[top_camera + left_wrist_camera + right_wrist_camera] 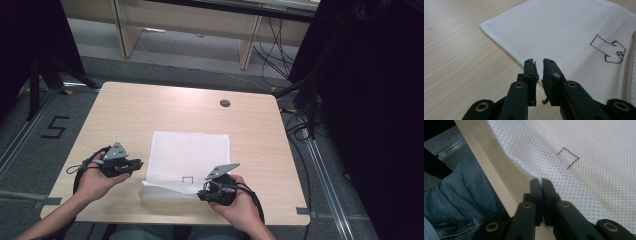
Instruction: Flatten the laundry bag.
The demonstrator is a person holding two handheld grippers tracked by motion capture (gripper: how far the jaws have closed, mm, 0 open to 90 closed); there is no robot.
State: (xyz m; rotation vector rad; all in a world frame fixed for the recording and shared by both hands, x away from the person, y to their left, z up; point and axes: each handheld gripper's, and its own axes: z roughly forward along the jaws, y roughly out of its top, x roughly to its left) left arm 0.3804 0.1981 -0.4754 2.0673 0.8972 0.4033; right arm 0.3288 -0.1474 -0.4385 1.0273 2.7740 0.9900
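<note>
I work at a pale wooden table (150,107) with a round grommet hole (225,103) near its far edge; grey floor, cables and black curtains surround it. My left gripper (539,72) has its jaws slightly apart with nothing between them, hovering just at the left edge of the white mesh bag (192,155). My right gripper (541,185) has its jaws pressed together, pinching the bag's near edge, which is lifted and folded over. The bag lies at the table's middle, near my side, roughly square with no clear long axis; its zipper (627,75) runs along the lifted near edge.
</note>
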